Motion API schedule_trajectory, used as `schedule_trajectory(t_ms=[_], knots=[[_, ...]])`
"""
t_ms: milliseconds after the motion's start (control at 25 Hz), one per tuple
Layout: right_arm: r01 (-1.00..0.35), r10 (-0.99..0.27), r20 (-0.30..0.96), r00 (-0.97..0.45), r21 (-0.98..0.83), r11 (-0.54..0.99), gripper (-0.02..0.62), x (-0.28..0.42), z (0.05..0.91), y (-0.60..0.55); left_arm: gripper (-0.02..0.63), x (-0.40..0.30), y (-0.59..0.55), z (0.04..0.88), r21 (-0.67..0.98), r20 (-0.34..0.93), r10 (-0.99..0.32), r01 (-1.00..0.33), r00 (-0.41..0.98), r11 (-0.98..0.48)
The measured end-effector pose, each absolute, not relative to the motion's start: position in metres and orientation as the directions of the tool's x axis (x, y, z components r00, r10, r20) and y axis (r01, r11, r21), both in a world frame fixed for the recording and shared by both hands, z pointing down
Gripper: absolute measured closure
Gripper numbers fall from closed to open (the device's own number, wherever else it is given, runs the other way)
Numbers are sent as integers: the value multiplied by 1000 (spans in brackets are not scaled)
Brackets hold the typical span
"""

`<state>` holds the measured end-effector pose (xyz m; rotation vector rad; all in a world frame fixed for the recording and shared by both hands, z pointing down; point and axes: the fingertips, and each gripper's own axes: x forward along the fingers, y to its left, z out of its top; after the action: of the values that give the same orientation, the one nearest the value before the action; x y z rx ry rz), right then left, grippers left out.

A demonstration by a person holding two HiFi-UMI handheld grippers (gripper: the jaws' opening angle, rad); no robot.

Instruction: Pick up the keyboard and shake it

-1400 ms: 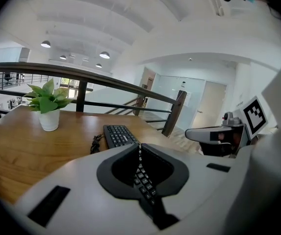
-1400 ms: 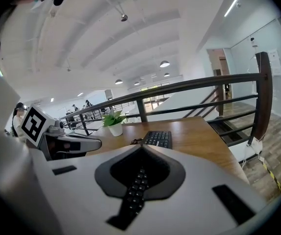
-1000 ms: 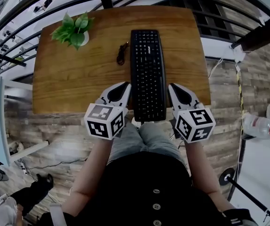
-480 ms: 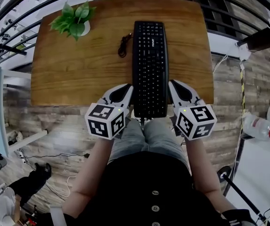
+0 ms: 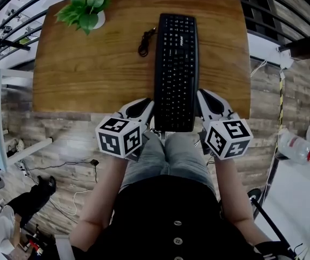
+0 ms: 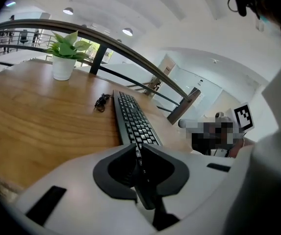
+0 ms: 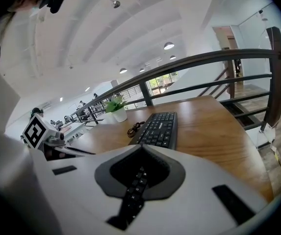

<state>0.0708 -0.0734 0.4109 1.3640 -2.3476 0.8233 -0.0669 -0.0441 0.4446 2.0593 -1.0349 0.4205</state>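
A long black keyboard [image 5: 176, 69] lies lengthwise across the wooden table [image 5: 90, 75], and its near end sticks out past the table's front edge over the person's lap. My left gripper [image 5: 148, 106] is shut on the near left edge, and my right gripper [image 5: 200, 97] is shut on the near right edge. In the left gripper view the keyboard [image 6: 132, 119] runs away from the closed left gripper [image 6: 138, 150]. In the right gripper view, keys show between the jaws of the right gripper [image 7: 141, 150], with the keyboard [image 7: 161, 125] beyond. Its coiled black cable [image 5: 144, 41] rests beside it.
A potted green plant [image 5: 87, 12] stands at the table's far left corner. A dark metal railing [image 7: 199, 58] runs behind the table. A plastic bottle [image 5: 295, 144] lies on the floor at the right. The person's legs [image 5: 168, 156] are under the keyboard's near end.
Both grippers have sunk a little with the keyboard's near end still held. The left gripper has rolled slightly. The table and keyboard sit higher in the head view.
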Motion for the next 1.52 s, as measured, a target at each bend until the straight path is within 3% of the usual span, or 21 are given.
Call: schedule_trajectory(t_ms=[80,160,200,560,640,920,1320,1520], knots=[[-864,-682,531,-502,-326,383,568,72,415,-72,556,-65,-38,448,536,584,-500,-766,640,-355],[-865,-675,540,-502,-326,383,568,73,420,-70,456,-62,-28,452,581,583,-450,-734,676,-351],[-865,-673,544,-501,-326,381,568,73,422,-70,443,-61,-23,454,602,582,-423,-718,695,-351],[-871,-673,554,-490,-336,358,568,82,435,-61,429,-57,28,479,737,581,-239,-627,778,-252],[-871,-670,557,-491,-338,358,568,84,438,-60,384,-59,30,489,751,585,-235,-628,776,-206],[-867,-665,558,-496,-349,355,568,86,445,-59,332,-45,25,509,812,539,-232,-573,810,-113],[-871,-661,568,-490,-357,339,568,91,456,-54,324,-19,17,513,906,408,-264,-423,874,-1],[-865,-647,577,-499,-379,329,568,93,464,-49,324,-2,17,517,941,335,-220,-335,916,38]])
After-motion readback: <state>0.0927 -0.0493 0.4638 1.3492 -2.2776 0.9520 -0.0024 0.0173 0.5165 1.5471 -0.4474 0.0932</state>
